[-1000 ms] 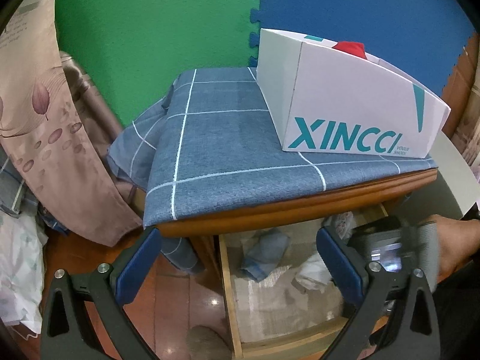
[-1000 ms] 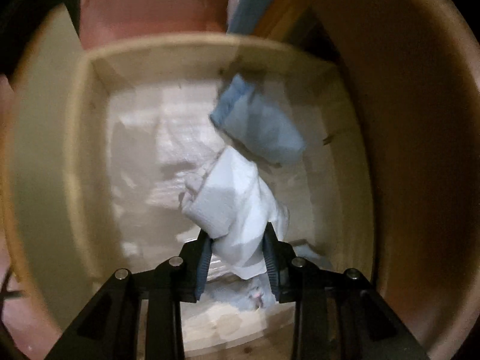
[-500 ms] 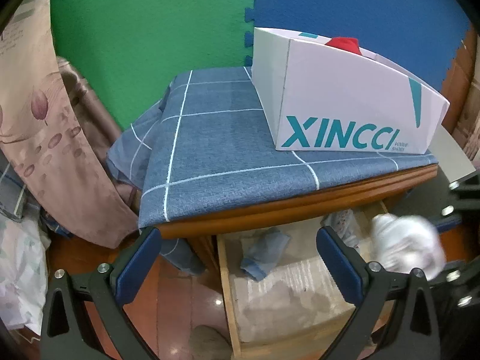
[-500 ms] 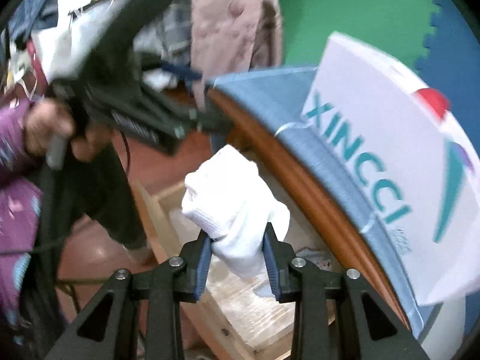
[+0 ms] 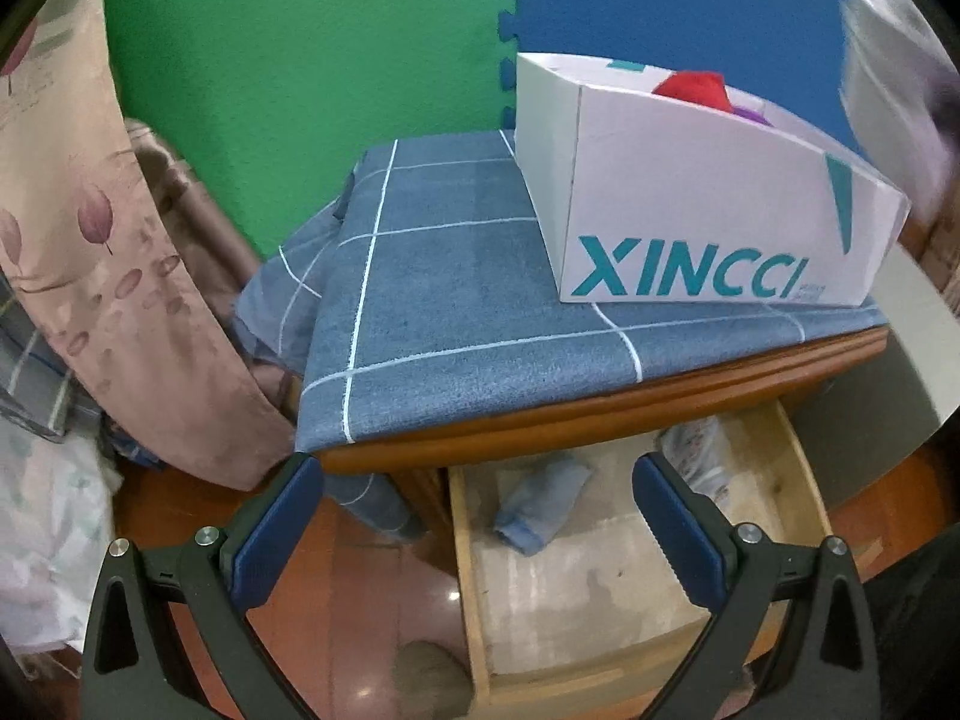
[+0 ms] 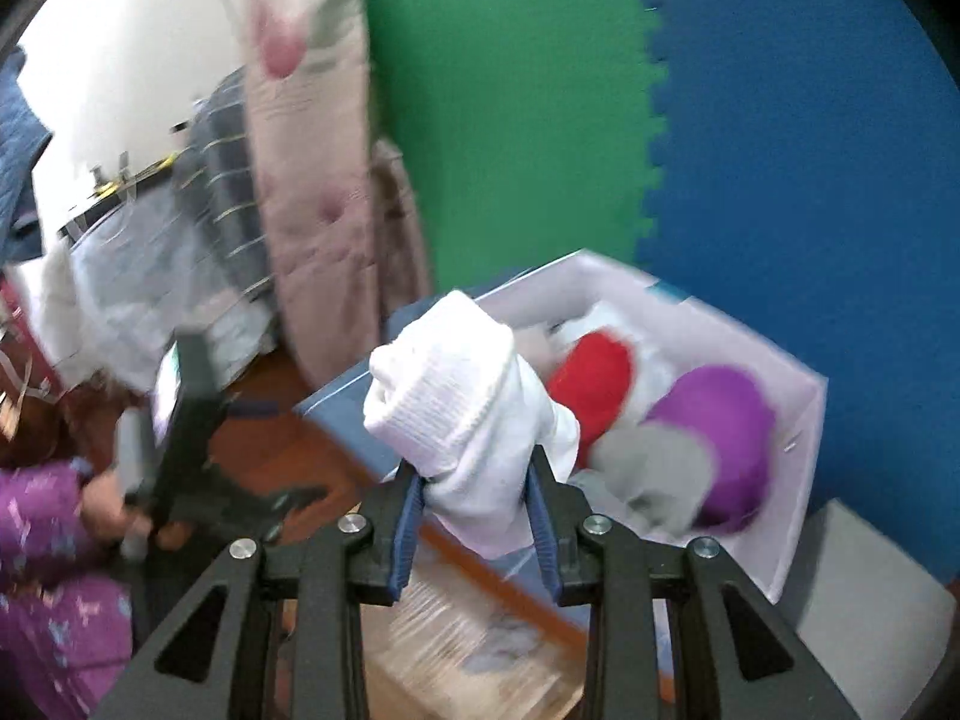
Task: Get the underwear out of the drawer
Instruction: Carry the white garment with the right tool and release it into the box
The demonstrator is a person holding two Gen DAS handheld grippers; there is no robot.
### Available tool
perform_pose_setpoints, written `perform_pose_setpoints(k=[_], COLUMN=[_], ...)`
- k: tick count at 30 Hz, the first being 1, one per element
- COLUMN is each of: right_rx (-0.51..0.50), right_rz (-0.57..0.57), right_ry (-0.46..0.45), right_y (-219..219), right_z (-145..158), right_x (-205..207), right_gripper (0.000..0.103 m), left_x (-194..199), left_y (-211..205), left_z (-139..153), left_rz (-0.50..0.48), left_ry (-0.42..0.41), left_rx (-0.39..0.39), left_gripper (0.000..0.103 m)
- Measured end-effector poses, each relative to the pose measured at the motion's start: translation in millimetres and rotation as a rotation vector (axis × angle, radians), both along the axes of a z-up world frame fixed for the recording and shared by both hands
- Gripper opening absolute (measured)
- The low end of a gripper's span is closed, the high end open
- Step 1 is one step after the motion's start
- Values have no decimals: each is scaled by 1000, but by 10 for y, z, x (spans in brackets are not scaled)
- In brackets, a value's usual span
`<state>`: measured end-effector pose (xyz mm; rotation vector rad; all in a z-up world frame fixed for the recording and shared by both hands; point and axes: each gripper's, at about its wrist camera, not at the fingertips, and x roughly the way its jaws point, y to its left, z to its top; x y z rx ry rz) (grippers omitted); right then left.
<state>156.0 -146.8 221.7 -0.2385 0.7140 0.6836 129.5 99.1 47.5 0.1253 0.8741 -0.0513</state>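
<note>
My right gripper (image 6: 474, 501) is shut on a rolled white underwear (image 6: 462, 396) and holds it up above the near side of the white XINCCI box (image 6: 798, 408), which holds red (image 6: 591, 378), purple (image 6: 726, 426) and grey rolls. In the left wrist view the open wooden drawer (image 5: 465, 546) sits under the table top, with a folded blue underwear (image 5: 540, 507) and a pale patterned piece (image 5: 699, 459) inside. My left gripper (image 5: 474, 528) is open and empty, held above the drawer's front. The white roll shows blurred at the top right (image 5: 888, 78).
The table top carries a blue checked cloth (image 5: 456, 306) with the XINCCI box (image 5: 708, 216) on its right. A pink floral curtain (image 5: 102, 252) hangs at the left. Green and blue foam mats cover the wall. A grey panel (image 5: 882, 372) stands right of the table.
My right gripper has lifted the white underwear out of the drawer and up over the box. My left gripper has stayed open and shifted slightly.
</note>
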Motion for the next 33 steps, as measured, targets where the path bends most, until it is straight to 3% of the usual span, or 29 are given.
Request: perform_pose_setpoints(k=[10, 19, 25, 29, 33], right_rx=[-131, -312, -435, -458, -432], right_rz=[-218, -249, -253, -238, -246], right_ry=[67, 114, 144, 175, 181], right_y=[-9, 423, 687, 793, 785], right_z=[-211, -569, -888, -1006, -1022], right_x=[1243, 2033, 2269, 2302, 2297], right_gripper=[32, 32, 32, 32, 39], left_x=[-83, -164, -127, -110, -98], left_y=[-222, -376, -280, -221, -203], left_z=[-6, -51, -43, -38, -41], left_rz=[-114, -188, -185, -175, -174], left_ry=[-10, -29, -5, -1, 3], left_rx=[44, 122, 64, 36, 24], left_gripper=[103, 103, 103, 103, 103])
